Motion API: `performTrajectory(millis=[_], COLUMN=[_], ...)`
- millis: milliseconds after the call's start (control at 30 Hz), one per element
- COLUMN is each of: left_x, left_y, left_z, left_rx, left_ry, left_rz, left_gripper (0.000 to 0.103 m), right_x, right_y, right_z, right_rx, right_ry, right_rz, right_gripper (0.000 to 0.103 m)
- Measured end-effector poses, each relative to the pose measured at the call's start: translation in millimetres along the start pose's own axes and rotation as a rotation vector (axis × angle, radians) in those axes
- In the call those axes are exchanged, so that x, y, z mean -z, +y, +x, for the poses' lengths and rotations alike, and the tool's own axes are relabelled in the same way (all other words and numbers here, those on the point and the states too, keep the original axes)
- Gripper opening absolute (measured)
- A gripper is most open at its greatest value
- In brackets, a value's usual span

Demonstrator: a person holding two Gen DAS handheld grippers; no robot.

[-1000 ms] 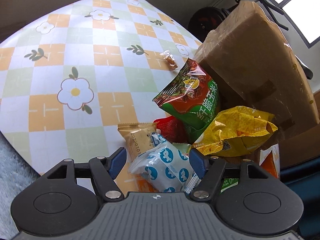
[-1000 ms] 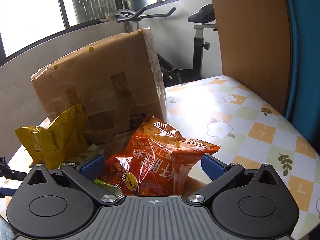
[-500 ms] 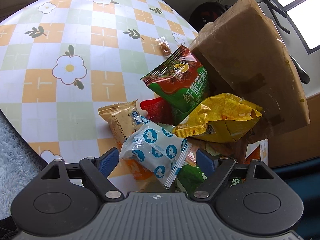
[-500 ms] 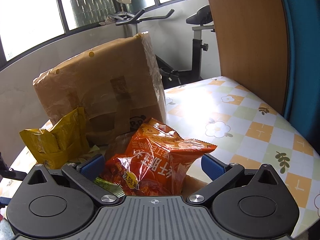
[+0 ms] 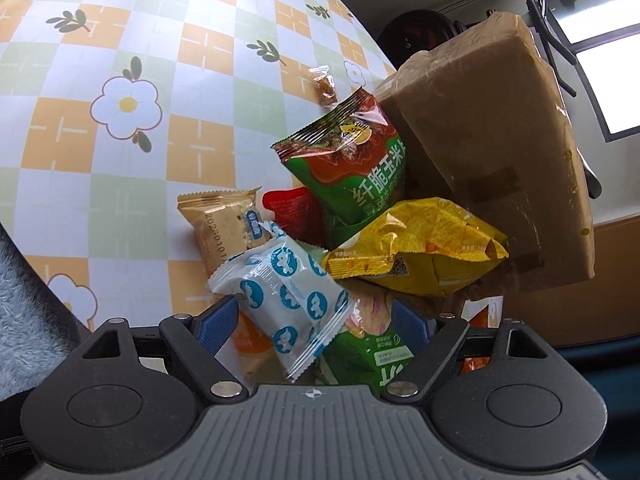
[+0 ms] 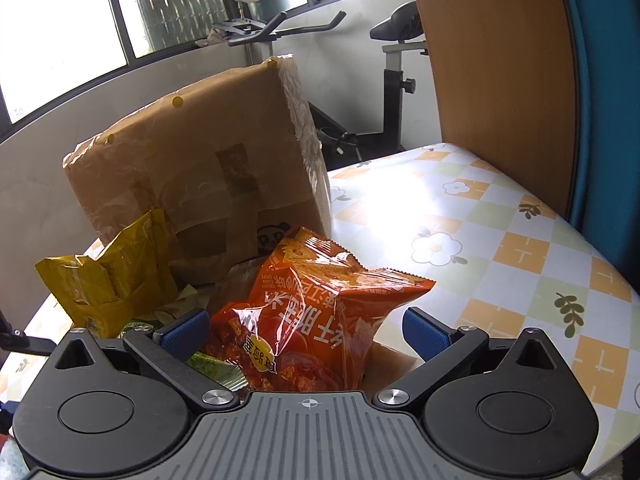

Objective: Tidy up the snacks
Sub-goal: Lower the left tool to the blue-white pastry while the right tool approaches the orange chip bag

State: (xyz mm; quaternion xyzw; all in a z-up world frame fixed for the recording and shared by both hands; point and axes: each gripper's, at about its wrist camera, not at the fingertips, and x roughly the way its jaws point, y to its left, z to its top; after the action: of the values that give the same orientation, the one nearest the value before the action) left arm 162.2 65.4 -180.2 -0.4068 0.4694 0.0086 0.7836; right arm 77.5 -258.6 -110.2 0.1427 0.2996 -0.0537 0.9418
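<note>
Snack pile sits at one corner of the table, on a checked orange, green and white cloth with flower prints, packed against the foot of a large brown cardboard box.

Left wrist view: white packet with blue dots lies on top of the near side of the pile, between the two blue pads of the left gripper. Jaws stand wide; neither pad presses the packet, though the left pad is just beside its edge. Under and right of it, a green packet with white lettering. A tan biscuit packet lies flat on the cloth to the left, touching the white packet's upper end. Behind these, a small red packet, then a green-and-red chip bag leaning toward the box. A yellow bag, crumpled, rests against the box base. One small clear-wrapped sweet lies apart on the cloth, beyond the chip bag.

Right wrist view: orange chip bag stands puffed between the pads of the right gripper. Jaws wide; right pad well clear of the bag, left pad close to it, contact cannot be told. Exercise bike stands behind the table, by the windows.
</note>
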Motion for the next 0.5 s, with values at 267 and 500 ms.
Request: performTrajectory(millis=[267,500], left_x=[-15,-12], left_y=[-11,-18], left_z=[15,20], left_rx=[-0.058,-0.109], left_ry=[-0.062,-0.065], left_rz=[0.086,0.189], left_gripper=[0.069,0.067], right_x=[1,2], right_y=[-2,-4], right_z=[2,6], right_rx=[0.000,0.001], right_ry=[0.008,0.026], right_rz=[0.005,0.013], right_gripper=[0.103,0.103])
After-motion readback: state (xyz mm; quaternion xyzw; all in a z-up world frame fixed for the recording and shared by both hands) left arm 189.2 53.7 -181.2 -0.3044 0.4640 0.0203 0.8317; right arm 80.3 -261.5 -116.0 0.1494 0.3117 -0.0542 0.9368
